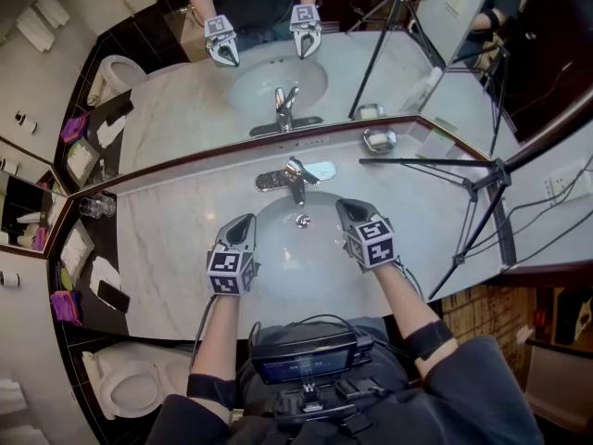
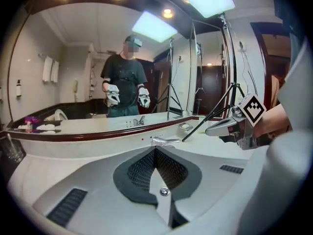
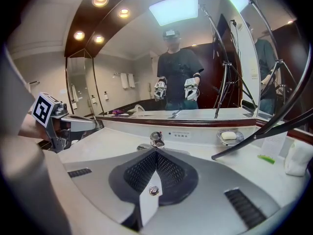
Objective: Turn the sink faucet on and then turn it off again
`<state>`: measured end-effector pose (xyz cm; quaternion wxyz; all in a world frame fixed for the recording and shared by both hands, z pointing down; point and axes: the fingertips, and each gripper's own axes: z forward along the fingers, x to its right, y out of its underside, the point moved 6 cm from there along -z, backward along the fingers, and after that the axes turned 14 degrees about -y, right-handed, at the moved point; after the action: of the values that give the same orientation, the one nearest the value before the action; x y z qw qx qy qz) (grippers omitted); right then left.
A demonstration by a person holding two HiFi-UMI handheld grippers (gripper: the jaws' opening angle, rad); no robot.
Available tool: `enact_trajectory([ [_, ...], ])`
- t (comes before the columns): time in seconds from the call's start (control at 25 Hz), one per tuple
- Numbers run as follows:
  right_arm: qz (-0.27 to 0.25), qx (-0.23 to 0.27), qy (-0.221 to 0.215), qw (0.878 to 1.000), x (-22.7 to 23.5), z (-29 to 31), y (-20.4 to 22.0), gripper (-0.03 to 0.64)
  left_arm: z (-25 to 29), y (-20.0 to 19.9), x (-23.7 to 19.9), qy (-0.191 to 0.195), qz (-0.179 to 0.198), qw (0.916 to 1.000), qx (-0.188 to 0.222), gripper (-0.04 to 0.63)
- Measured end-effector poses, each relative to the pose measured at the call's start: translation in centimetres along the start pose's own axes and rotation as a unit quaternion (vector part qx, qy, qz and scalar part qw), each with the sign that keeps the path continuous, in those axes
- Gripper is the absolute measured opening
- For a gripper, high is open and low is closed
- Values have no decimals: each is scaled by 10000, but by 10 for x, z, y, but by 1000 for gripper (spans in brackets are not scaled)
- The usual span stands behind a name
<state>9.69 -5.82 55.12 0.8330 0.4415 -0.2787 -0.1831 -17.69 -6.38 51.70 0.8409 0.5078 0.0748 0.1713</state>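
Basin (image 1: 298, 248) open; tripod leg (image 1: 426, 162) crosses right counter (image 1: 435, 221).

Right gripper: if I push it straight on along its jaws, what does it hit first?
Most likely the faucet: it sits dead ahead of the shut right gripper. The gripper tilts down, so the sink basin could come first; depth is unclear.

Faucet (image 1: 295, 179): polished chrome metal. Countertop (image 1: 167, 248): glossy veined marble. Basin (image 1: 301, 260), 6 o'clock of faucet: smooth white ceramic.
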Motion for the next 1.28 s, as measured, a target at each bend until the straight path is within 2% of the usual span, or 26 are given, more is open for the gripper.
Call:
enact_trajectory([
  [0.12, -13, 6, -13, 10000, -2, -2, 2, 20, -10, 5, -6, -75, -218, 9997, 2, 1],
  [0.48, -34, -19, -45, 10000, -10, -3, 7, 20, -24, 13, -5, -97, -250, 9996, 1, 1],
  [0.8, -51, -104, -15, 9999, -6, -1, 11, 20, -21, 12, 3, -94, -89, 9999, -47, 1],
  [0.96, -595, -400, 114, 9974, -8, 5, 4, 20, -15, 13, 4, -111, -84, 9998, -119, 1],
  [1.16, -1285, -769, 47, 9887, -5, 28, -2, 28, -4, 10, 5, -53, -80, 9999, -136, 1],
  [1.28, -1859, -1072, 132, 9766, 2, 45, -2, 96, 2, 9, 9, -10, 4, 9999, -125, 1],
])
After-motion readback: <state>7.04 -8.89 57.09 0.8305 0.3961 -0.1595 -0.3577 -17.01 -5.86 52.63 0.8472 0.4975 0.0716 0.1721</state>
